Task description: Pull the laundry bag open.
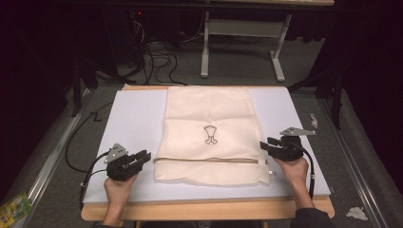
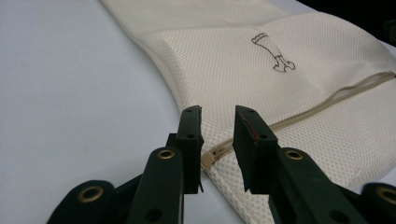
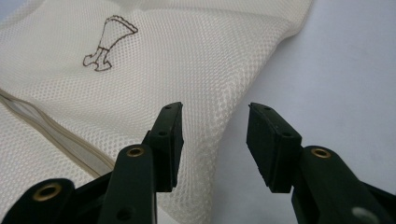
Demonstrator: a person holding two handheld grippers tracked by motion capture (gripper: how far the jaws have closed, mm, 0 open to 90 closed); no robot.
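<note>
Mesh bag [image 1: 209, 137] lies flat mid-table; my left gripper [image 1: 142, 157] gapes at its zipper [image 2: 299, 119] end, my right gripper [image 1: 266, 145] gapes beside the opposite edge, both empty, flanking it for a two-sided hold

The person's forearms are cut off by the near edge of the high view. The small dark drawing [image 1: 209, 134] on the mesh bag [image 1: 209, 118] is too small there to read. In the left gripper view the bag [image 2: 289, 93] runs past the far and right edges, and the zip's [image 2: 299, 114] right end is cut off. Rolled litter [image 1: 357, 213] on the floor at near right is too small to identify.
</note>
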